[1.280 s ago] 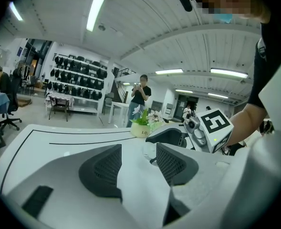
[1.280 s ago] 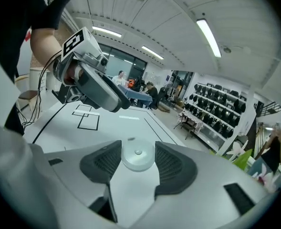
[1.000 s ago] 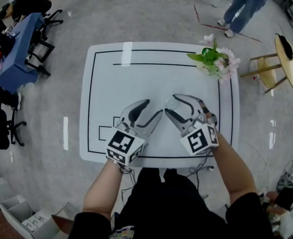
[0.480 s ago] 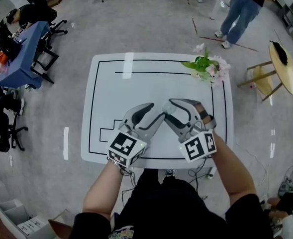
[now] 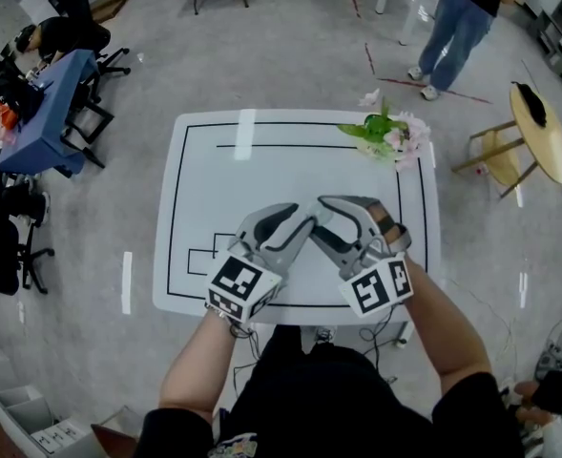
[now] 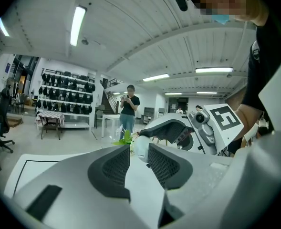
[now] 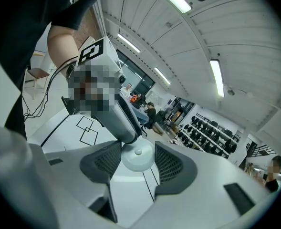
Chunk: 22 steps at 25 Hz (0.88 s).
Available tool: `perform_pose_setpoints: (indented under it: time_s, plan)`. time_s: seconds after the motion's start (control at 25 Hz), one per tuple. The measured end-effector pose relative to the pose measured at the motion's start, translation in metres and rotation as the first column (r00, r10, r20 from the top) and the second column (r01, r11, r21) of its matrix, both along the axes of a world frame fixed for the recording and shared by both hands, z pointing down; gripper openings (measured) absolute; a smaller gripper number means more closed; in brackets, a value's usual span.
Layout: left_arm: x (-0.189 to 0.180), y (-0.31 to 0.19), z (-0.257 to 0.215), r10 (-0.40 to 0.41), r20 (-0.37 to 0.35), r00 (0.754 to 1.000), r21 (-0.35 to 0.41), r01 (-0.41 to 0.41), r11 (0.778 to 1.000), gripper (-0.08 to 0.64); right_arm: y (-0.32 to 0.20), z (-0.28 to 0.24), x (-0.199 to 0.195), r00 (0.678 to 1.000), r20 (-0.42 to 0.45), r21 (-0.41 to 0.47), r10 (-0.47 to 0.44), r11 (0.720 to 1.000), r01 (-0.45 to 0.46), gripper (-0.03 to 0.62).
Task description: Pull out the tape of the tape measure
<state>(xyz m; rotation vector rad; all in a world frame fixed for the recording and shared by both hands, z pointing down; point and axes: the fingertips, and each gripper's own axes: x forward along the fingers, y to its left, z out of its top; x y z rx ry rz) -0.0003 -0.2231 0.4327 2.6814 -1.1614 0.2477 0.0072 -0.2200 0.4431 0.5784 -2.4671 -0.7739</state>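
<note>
1 tape measure (image 7: 138, 153), probably snug in right tongs (image 7: 137, 162)

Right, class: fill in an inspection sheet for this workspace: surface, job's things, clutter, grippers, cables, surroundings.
Surface: white table with black lines.
Job's things: round white tape measure, held above the table; no pulled-out tape seen.
Clutter: flowers at the table's far right corner.
Grippers: right gripper shut on the tape measure; left gripper, its jaws have just been closing, a gap shows between them, tips at the tape measure's edge.
Cables: thin cables hang below the table's near edge.
Surroundings: standing person beyond the table; blue table with chairs at left; round wooden table at right.
</note>
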Motion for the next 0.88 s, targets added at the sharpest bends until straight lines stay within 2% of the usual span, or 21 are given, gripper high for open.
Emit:
perform_pose_setpoints:
  time_s: [0.12,0.2,0.64,0.88]
  plan:
    - [0.005,0.005,-0.001,0.02,-0.004,1.0,-0.009,-0.02,1.0,0.113,0.004,-0.003,0.002,1.0,0.005,0.002,-0.011,1.0,0.011,0.219]
    - [0.008,0.008,-0.005,0.033,-0.017,0.999,-0.004,-0.033,0.999,0.075,0.006,-0.004,0.004,1.0,0.009,0.006,-0.018,1.0,0.018,0.219]
    - [0.013,0.005,-0.006,0.03,-0.035,0.999,-0.019,-0.03,0.999,0.054,0.004,-0.005,0.01,1.0,0.024,-0.002,-0.015,1.0,0.015,0.219]
    - [0.016,0.004,-0.009,0.028,-0.011,1.0,-0.009,-0.028,1.0,0.043,0.002,-0.006,0.013,0.999,0.032,-0.014,-0.008,1.0,0.009,0.219]
